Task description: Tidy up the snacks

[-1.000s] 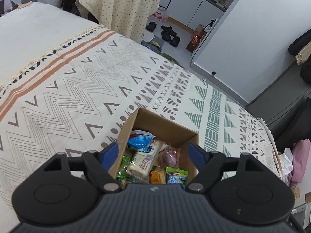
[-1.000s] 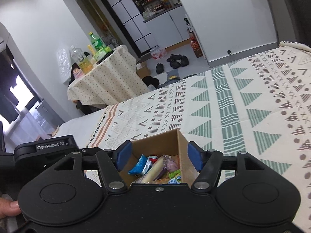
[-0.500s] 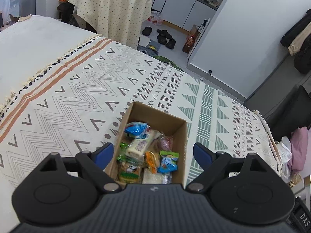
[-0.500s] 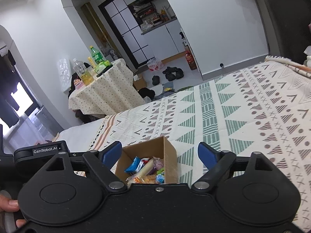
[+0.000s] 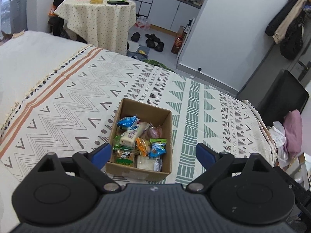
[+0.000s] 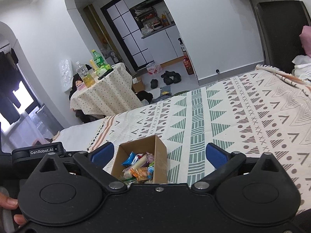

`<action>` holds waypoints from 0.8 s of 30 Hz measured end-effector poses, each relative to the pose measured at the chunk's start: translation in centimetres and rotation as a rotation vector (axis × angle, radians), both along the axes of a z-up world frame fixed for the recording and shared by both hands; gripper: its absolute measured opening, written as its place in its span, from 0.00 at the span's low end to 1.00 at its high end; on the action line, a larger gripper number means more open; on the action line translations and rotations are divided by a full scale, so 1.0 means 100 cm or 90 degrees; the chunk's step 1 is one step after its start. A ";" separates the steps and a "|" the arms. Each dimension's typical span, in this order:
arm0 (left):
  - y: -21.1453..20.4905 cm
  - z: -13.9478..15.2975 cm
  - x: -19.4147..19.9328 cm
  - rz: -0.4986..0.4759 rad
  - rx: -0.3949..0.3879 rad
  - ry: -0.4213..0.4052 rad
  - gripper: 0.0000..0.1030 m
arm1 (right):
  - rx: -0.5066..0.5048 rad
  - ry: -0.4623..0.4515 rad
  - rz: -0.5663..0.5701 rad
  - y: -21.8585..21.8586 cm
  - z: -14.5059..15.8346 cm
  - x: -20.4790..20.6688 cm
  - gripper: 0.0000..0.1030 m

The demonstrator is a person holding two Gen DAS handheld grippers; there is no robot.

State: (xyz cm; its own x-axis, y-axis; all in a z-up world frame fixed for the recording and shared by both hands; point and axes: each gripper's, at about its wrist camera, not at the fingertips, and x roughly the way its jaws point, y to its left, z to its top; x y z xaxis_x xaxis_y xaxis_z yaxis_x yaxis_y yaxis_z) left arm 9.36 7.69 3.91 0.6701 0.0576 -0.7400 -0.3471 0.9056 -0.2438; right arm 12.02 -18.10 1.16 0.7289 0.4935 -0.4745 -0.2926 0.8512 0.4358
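A brown cardboard box (image 5: 165, 141) full of several wrapped snacks (image 5: 134, 136) rests on the patterned bedspread (image 5: 68, 104). In the left wrist view my left gripper (image 5: 154, 153) hangs above and short of the box, its jaws opening wide, blue pads apart and touching nothing. The same box (image 6: 160, 155) shows in the right wrist view, with snacks (image 6: 139, 167) inside. My right gripper (image 6: 160, 154) is also back from the box, jaws opening to either side of it without contact. The left gripper's body (image 6: 37, 152) appears at the left edge there.
A round table (image 5: 101, 17) with a dotted cloth and bottles stands beyond the bed. Shoes (image 5: 151, 39) lie on the floor near white cabinets. A dark chair (image 5: 281, 95) and pink cloth (image 5: 293, 130) sit by the bed's right side. A hand (image 6: 9, 203) grips a handle.
Both grippers have pulled back and up from the box, which now looks smaller and whole. Both pairs of jaws have spread wider and no longer flank the box walls closely.
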 end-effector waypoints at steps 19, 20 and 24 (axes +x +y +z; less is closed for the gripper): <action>-0.045 0.015 -0.063 -0.092 0.074 -0.046 1.00 | -0.056 -0.010 0.017 -0.030 0.018 -0.056 1.00; -0.047 0.015 -0.066 -0.097 0.076 -0.047 1.00 | -0.060 -0.011 0.018 -0.032 0.019 -0.059 1.00; -0.057 0.018 -0.078 -0.126 0.084 -0.057 1.00 | -0.063 -0.010 0.015 -0.036 0.020 -0.068 1.00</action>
